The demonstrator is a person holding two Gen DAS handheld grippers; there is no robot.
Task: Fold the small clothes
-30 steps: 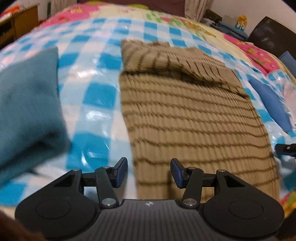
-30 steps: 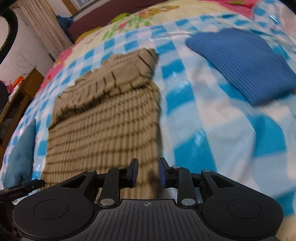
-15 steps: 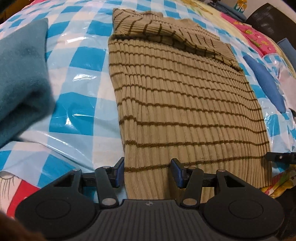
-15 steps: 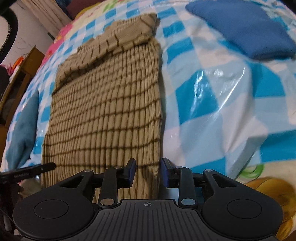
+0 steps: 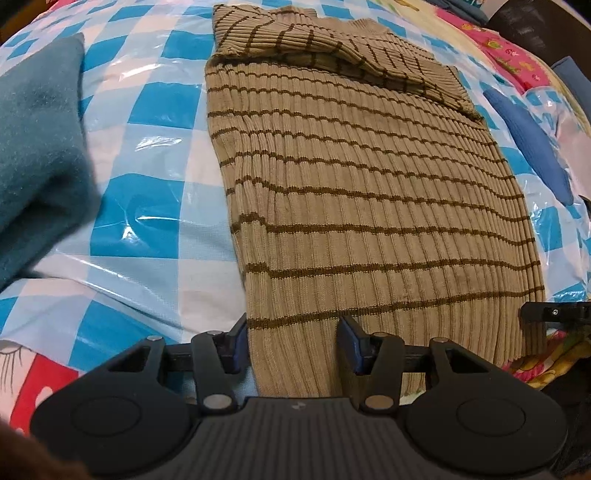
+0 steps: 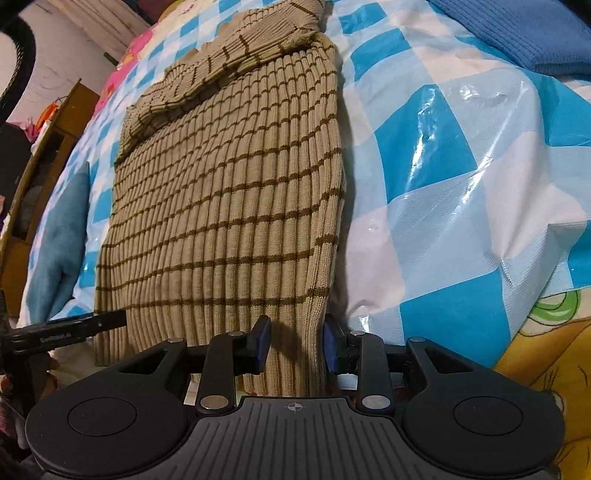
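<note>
A tan ribbed sweater with brown stripes point(image 5: 362, 192) lies flat on the blue-and-white checked plastic sheet point(image 5: 147, 206), its sleeves folded across the far end. My left gripper point(image 5: 291, 341) is open, its jaws straddling the hem at the near left corner. My right gripper point(image 6: 295, 343) is open, its jaws straddling the hem at the near right corner of the sweater point(image 6: 229, 206). Each gripper's tip shows at the edge of the other view, the right one point(image 5: 554, 314) and the left one point(image 6: 70, 328).
A folded teal garment point(image 5: 33, 147) lies left of the sweater. A folded blue garment point(image 6: 524, 29) lies to the right, also in the left wrist view point(image 5: 532, 144). A colourful cartoon bedspread point(image 6: 546, 362) shows past the sheet's near edge. A wooden cabinet point(image 6: 33, 177) stands at far left.
Both grippers have dropped and moved in to the sweater's near hem, so the hem corners now lie between their jaws. The sweater has not moved.
</note>
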